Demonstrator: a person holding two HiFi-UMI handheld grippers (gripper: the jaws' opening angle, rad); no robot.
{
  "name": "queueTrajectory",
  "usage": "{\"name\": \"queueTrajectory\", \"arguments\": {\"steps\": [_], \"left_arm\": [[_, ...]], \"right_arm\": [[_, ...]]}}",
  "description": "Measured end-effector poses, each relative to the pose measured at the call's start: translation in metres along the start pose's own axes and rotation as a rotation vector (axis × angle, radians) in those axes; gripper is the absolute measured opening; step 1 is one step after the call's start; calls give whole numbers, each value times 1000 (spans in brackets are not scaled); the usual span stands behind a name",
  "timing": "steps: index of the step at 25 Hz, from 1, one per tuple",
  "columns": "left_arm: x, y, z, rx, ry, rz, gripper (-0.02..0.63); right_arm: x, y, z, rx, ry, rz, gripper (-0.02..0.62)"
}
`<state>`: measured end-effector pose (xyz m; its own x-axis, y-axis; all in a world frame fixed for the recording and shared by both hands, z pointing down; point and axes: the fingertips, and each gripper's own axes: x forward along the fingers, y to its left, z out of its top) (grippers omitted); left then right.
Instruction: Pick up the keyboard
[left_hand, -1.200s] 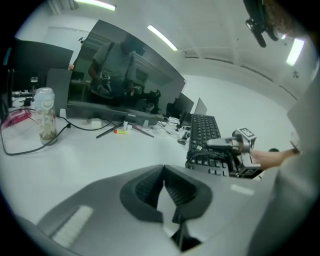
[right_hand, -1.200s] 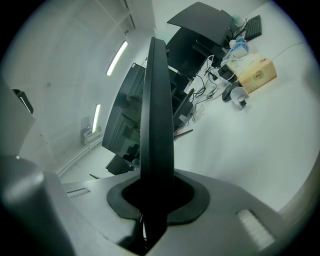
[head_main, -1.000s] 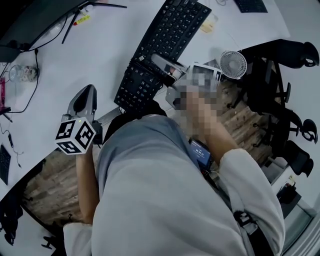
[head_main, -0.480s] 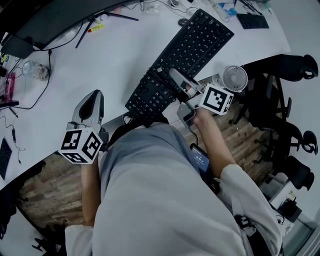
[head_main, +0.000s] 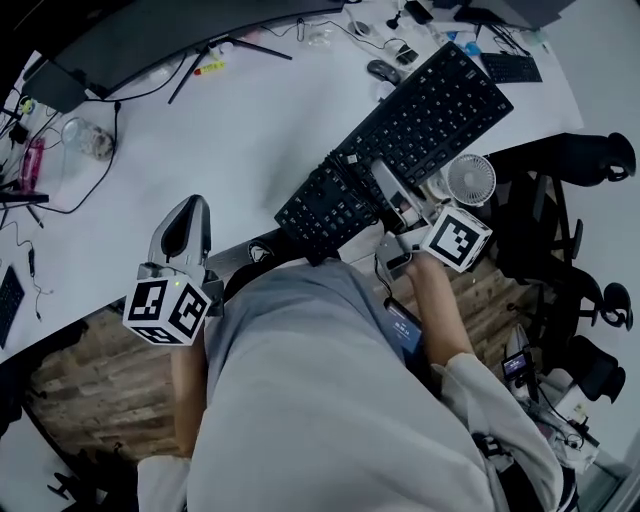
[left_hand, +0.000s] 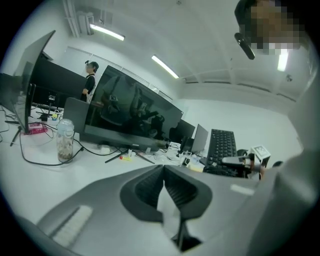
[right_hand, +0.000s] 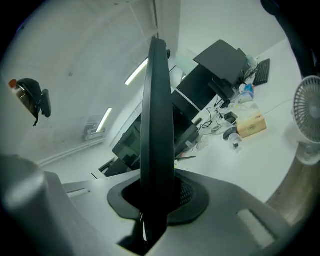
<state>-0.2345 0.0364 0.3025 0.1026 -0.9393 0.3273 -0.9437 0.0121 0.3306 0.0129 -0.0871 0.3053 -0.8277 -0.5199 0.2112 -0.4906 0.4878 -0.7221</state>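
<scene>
Black keyboard (head_main: 410, 130) clamped in the right gripper (head_main: 388, 185).
Head view: the keyboard sits diagonally over the near edge of the white desk (head_main: 240, 130); the left gripper (head_main: 188, 212) hovers well apart from it. Left gripper view: jaws pressed together, nothing between them. Right gripper view: jaws pinch the keyboard, seen edge-on.

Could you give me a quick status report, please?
Right gripper jaws clamped on keyboard, near edge. Left gripper shut, empty, clear of it. Desk fan close beside the keyboard.
</scene>
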Motion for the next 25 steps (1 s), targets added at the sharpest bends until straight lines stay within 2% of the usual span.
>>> {"name": "queueTrajectory", "arguments": {"steps": [15,20,25], "left_arm": [[-5,4,48,47,-108,60,0],[-12,3,50,33,-143,91,0],[-11,10,48,47,-135,107,0]], "right_arm": [[-7,39,40,-239,-88,-24,69],[-16,47,49,-306,-134,-46,69],[-12,49,52,-331,-176,-65,69]]}}
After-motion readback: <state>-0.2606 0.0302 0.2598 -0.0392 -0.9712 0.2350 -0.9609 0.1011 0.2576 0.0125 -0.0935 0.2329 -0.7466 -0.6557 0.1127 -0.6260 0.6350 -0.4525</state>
